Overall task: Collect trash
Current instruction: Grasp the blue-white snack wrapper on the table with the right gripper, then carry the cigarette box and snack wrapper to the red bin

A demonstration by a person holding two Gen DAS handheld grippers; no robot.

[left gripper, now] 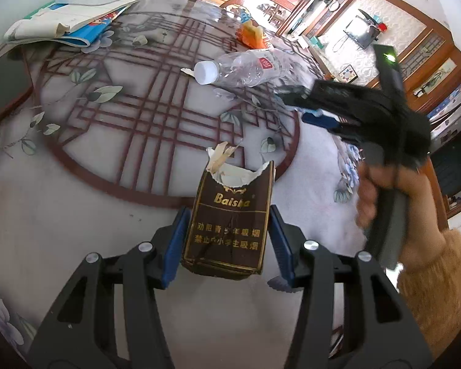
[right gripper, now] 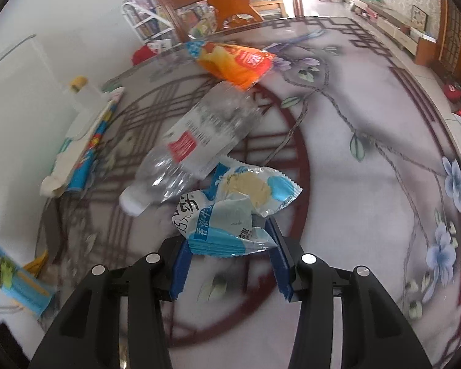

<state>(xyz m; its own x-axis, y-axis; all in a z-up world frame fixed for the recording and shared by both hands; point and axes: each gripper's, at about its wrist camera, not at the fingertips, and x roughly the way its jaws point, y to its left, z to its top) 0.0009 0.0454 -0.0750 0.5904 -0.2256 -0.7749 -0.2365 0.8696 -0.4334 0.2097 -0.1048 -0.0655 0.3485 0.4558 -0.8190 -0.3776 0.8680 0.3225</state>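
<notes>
Black left gripper has blue ribbed fingers, silver screws; fuzzy tan sleeve.

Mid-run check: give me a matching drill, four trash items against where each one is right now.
Items:
1. cigarette pack
2. blue snack wrapper
3. plastic bottle
4. orange snack bag

Places:
A. lying on its side mid-table
B. between the left gripper's fingers
C. far side of the table, beyond the bottle
D. between the right gripper's fingers

Pairs: 1-B, 2-D, 3-A, 4-C
</notes>
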